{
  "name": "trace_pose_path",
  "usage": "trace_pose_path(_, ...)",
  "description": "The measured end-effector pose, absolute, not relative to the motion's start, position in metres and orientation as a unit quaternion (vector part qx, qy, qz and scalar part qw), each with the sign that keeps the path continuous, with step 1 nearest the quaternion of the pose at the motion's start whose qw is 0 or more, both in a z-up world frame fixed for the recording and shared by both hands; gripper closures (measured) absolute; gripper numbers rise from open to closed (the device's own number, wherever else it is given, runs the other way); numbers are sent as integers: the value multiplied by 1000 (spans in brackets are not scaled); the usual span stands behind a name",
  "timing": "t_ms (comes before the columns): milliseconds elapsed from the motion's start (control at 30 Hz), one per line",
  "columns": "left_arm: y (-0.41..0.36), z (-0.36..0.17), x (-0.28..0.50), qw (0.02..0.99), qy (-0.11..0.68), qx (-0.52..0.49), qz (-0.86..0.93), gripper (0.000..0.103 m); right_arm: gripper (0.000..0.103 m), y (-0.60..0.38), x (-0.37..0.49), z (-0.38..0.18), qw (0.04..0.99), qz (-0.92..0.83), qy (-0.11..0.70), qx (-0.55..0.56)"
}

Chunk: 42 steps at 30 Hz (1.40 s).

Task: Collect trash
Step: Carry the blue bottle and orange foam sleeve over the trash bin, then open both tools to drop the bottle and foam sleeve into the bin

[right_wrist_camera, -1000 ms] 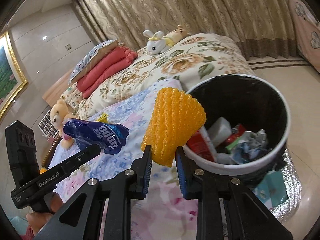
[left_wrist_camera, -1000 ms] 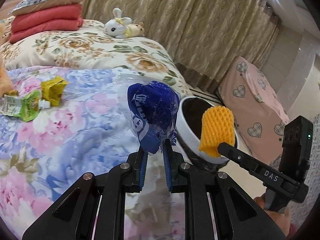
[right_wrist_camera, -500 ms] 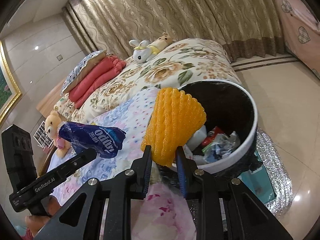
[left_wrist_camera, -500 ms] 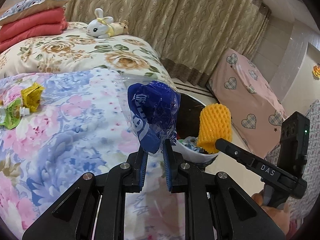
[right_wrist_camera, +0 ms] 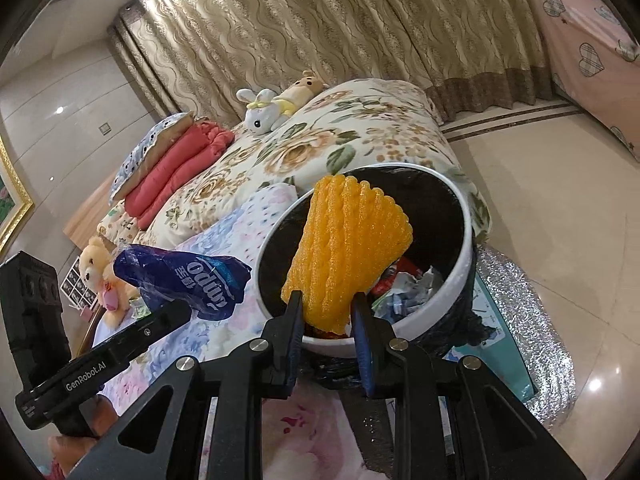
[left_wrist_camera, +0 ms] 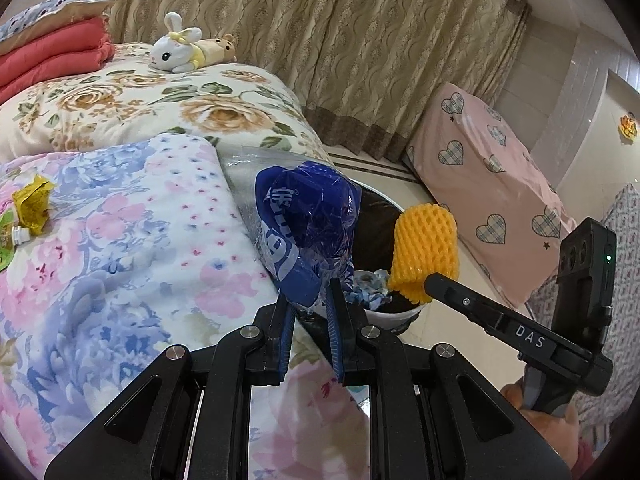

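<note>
While the orange foam net (right_wrist_camera: 347,252) stands upright between the fingers of the right gripper (right_wrist_camera: 325,312), clamped at its lower end, most of it rises above the fingertips in front of the open mouth of the white bin (right_wrist_camera: 460,280). The bin, lined with a black bag, holds crumpled paper and wrappers and stands on the floor just beside the bed (left_wrist_camera: 120,264). The left gripper (left_wrist_camera: 308,304) grips a blue plastic wrapper (left_wrist_camera: 308,232) by its lower edge, the rest bulging above the fingertips near the bin's rim. Further out, a yellow wrapper (left_wrist_camera: 34,208) lies on the flowered quilt, and a toy rabbit (left_wrist_camera: 176,50) rests near the curtain.
</note>
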<state>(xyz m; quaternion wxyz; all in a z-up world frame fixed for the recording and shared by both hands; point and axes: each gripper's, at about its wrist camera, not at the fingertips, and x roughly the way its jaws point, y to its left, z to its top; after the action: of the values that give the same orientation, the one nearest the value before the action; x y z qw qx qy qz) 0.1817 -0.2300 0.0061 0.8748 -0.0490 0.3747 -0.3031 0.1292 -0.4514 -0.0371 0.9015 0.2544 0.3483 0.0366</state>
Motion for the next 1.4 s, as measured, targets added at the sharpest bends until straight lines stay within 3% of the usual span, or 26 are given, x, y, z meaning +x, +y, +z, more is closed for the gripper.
trace_pose_path(833,-270,-2,201,860,397,-35,-320,88,76,-471,149,-46,898,19,361,252)
trace_pose_path(933,-271,-4,202,858,402,-35,-317,81,75,-473,150,-49,895,15,365,257)
trace_pose_path(1000,-271,-4,203,856,407,-39,-317,71,70,-475,151,-50,893,13,367,261)
trace_pose_path(1067,-269,-5,201,856,407,-42,-315,58,50,-477,150,-51,890,15,367,271)
trace_pose_path(1400,-249,-8,192,859,408,-55,-304,48,33,-474,140,-44,894,10,355,273)
